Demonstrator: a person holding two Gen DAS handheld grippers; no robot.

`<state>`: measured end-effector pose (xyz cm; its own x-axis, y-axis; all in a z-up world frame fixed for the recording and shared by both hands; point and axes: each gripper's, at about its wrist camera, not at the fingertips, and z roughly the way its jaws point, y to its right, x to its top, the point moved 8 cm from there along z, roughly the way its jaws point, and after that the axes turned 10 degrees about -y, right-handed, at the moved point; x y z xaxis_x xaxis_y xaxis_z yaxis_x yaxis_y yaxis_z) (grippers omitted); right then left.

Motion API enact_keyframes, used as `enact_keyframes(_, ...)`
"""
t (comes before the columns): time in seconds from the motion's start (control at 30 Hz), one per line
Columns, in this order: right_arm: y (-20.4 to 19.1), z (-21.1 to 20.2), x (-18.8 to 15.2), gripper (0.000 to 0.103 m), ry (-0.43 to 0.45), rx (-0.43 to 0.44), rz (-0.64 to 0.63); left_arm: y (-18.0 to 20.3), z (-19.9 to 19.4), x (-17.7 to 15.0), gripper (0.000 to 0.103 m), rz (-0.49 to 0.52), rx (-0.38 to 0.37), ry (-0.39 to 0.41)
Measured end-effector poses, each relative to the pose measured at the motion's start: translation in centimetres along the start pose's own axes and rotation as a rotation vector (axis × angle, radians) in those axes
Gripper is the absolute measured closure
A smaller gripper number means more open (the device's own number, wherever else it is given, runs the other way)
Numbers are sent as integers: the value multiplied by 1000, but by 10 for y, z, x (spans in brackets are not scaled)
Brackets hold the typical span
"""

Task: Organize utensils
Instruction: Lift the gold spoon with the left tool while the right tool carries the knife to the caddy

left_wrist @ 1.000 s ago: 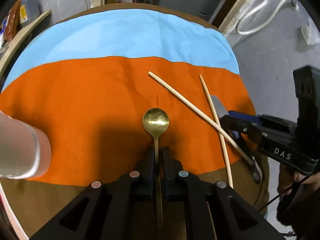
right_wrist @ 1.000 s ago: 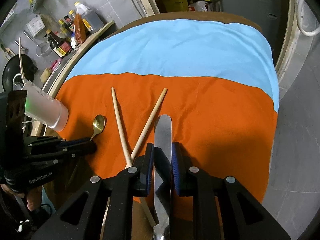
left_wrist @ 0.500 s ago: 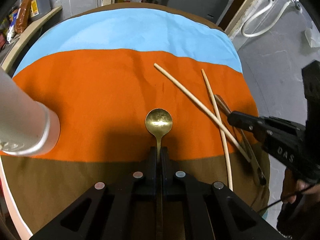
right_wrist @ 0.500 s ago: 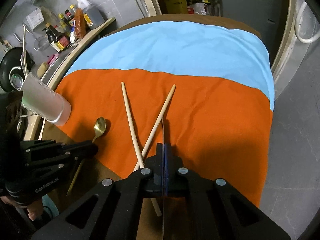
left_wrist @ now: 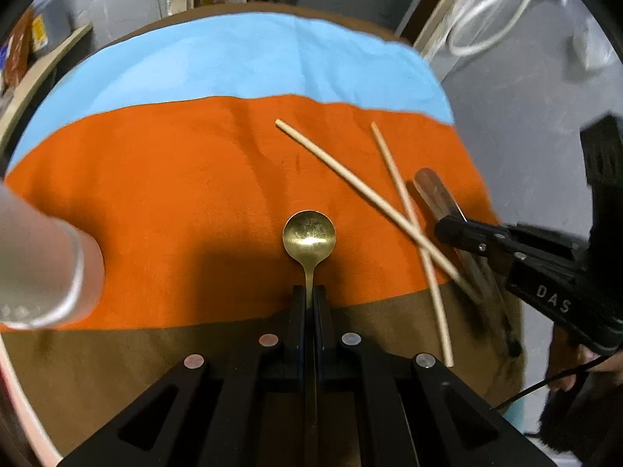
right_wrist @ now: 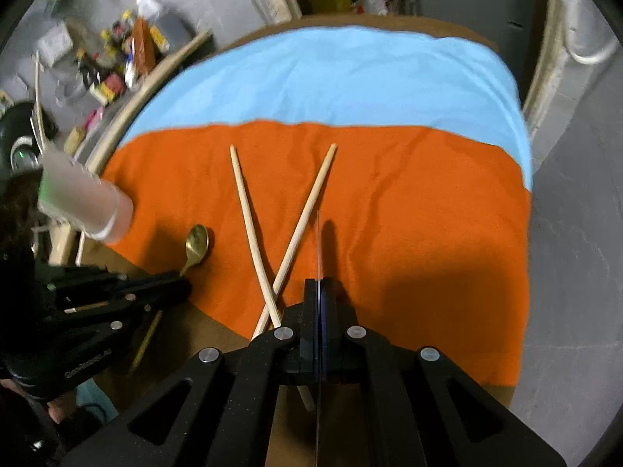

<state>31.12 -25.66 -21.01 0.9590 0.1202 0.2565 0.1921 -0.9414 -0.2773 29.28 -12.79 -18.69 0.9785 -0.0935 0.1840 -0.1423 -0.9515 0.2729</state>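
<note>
My left gripper (left_wrist: pixel 309 292) is shut on the handle of a brass spoon (left_wrist: pixel 308 233), whose bowl points away over the orange cloth. My right gripper (right_wrist: pixel 319 286) is shut on a steel knife (right_wrist: pixel 318 241), held on edge a little above the cloth. The knife also shows in the left wrist view (left_wrist: pixel 436 194), clamped by the right gripper (left_wrist: pixel 447 229). Two wooden chopsticks (right_wrist: pixel 272 233) lie crossed on the cloth between spoon and knife, and show in the left wrist view (left_wrist: pixel 370 194) too. In the right wrist view the spoon (right_wrist: pixel 196 243) sticks out of the left gripper (right_wrist: pixel 183 286).
A frosted plastic cup (left_wrist: pixel 43 272) stands at the left of the table, also in the right wrist view (right_wrist: pixel 81 206). The round table carries an orange cloth (left_wrist: pixel 175 175) and a blue cloth (left_wrist: pixel 233 62). Bottles and clutter (right_wrist: pixel 128 54) sit on a shelf beyond the left edge.
Both grippers closed: the left on the spoon handle, the right on the knife, which turned from flat to on edge. Both have lifted slightly and drawn back.
</note>
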Motion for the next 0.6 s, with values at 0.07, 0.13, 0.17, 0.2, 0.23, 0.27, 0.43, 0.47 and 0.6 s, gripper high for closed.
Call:
enact_keyframes(0.07,4,-15,-5,102,68,13,34,-3,-8,-5,99,-33,-50,59)
enact_keyframes(0.13,6,-32,-9,102,161,14,58,-6,-20,-10,99,-49,-57,139)
enact_keyframes(0.17,6,-42,-12,102,222,17,73,-7,-26,-12,99,-51,-60,172)
enact_keyframes(0.2,5,-50,-16,102,274,14,90,-7,-37,-14,99,-53,-69,224)
enact_keyframes(0.23,6,-57,-17,102,314,12,103,-6,-44,-14,99,-52,-76,258)
enact_keyframes(0.27,5,-63,-20,102,353,9,115,-6,-52,-14,99,-47,-77,290)
enact_keyframes(0.43,-9,-97,-23,102,539,47,152,-9,-104,-11,99,-24,-81,483)
enact_keyframes(0.47,-15,-105,-23,102,574,45,145,-11,-113,-12,99,-23,-81,512)
enact_keyframes(0.6,-38,-134,-19,102,681,78,120,-22,-142,-8,99,-37,-88,597)
